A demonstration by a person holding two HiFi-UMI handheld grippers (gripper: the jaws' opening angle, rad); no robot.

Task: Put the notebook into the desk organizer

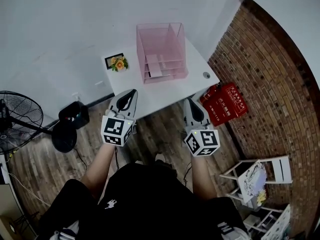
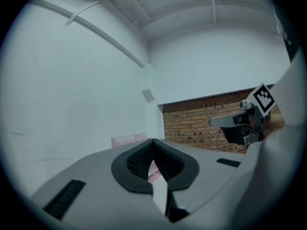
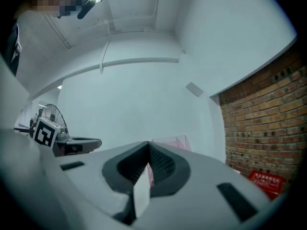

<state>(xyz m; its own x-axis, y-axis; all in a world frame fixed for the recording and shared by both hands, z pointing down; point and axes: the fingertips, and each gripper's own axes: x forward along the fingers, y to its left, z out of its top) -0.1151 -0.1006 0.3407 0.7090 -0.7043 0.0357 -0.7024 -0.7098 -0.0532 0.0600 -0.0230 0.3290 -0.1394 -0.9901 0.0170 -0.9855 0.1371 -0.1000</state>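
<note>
A pink see-through plastic box (image 1: 161, 51) stands on a white table (image 1: 165, 93). A small flower picture (image 1: 116, 62) sits just beside it.

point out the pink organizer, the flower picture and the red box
pink organizer (image 1: 180, 51), head view, right side
flower picture (image 1: 118, 62), head view, the flowers
red box (image 1: 225, 103), head view, top face

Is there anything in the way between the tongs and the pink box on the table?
Nothing visible is. Only bare white table lies between the left tongs, the right tongs and the pink organizer. The flower picture stands off to its left, and a small round thing to its right.
</note>
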